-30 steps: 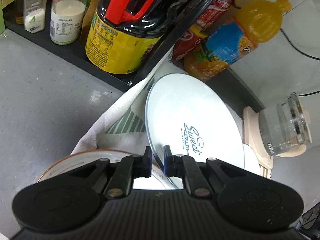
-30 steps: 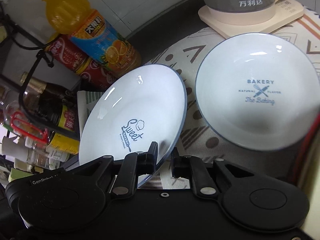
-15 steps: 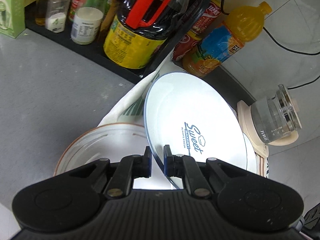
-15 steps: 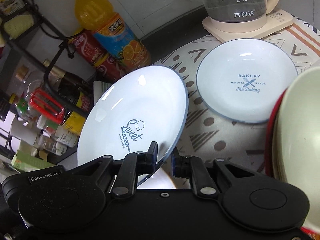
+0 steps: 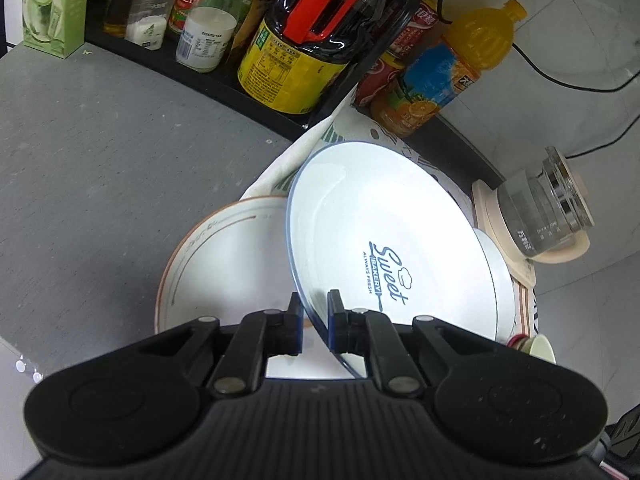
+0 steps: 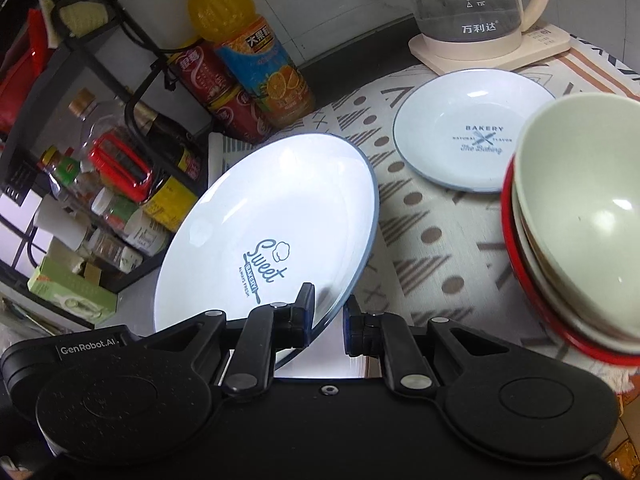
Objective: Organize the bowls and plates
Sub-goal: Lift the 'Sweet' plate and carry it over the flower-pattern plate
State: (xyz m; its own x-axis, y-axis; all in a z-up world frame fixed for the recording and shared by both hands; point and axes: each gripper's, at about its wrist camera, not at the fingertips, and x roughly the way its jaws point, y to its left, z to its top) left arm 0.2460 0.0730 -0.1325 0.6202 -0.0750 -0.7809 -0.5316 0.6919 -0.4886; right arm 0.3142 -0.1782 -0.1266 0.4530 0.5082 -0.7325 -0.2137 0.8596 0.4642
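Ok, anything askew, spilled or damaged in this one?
Nothing spilled or broken. The white blue-rimmed "Sweet Bakery" plate hangs tilted, pinched at its rim by the left claw and right claw. The stacked bowls lean.

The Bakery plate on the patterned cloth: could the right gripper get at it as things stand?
Probably not yet. The right gripper is shut on the Sweet plate, so its jaws are occupied. Otherwise the Bakery plate lies uncovered on the cloth, beside the stacked bowls.

Bare grey counter [image 5: 100, 168] lies open leftward; bottle rack [image 5: 208, 76], kettle [image 6: 476, 4] and stacked bowls [image 6: 580, 216] crowd elsewhere.
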